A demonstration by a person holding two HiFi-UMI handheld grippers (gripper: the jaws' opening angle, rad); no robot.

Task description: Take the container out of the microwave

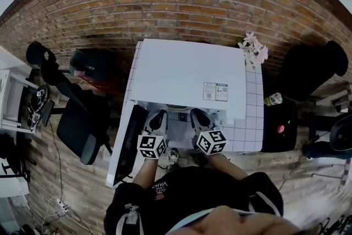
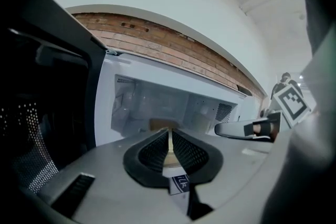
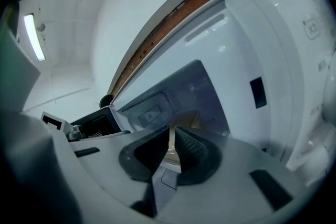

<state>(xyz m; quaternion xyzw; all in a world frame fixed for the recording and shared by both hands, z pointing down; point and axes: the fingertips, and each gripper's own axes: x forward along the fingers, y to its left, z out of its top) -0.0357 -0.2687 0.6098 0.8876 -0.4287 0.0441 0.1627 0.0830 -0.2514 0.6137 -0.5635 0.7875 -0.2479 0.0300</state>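
Note:
The white microwave (image 1: 187, 71) stands on a tiled table, its door (image 1: 125, 146) swung open to the left. Both grippers reach into the front opening side by side, the left gripper (image 1: 158, 116) beside the right gripper (image 1: 198, 115). In the left gripper view the left gripper (image 2: 169, 139) is shut, with a thin tan edge of the container (image 2: 159, 124) pinched between its pads. The right gripper (image 3: 172, 139) is likewise shut on a pale edge of the container (image 3: 191, 120). Most of the container is hidden behind the jaws.
The white tiled table (image 1: 253, 118) carries pink flowers (image 1: 254, 51) at its back right corner. A can (image 1: 273, 99) stands on a dark stand to the right. A black office chair (image 1: 82, 124) is left of the open door. A brick wall runs behind.

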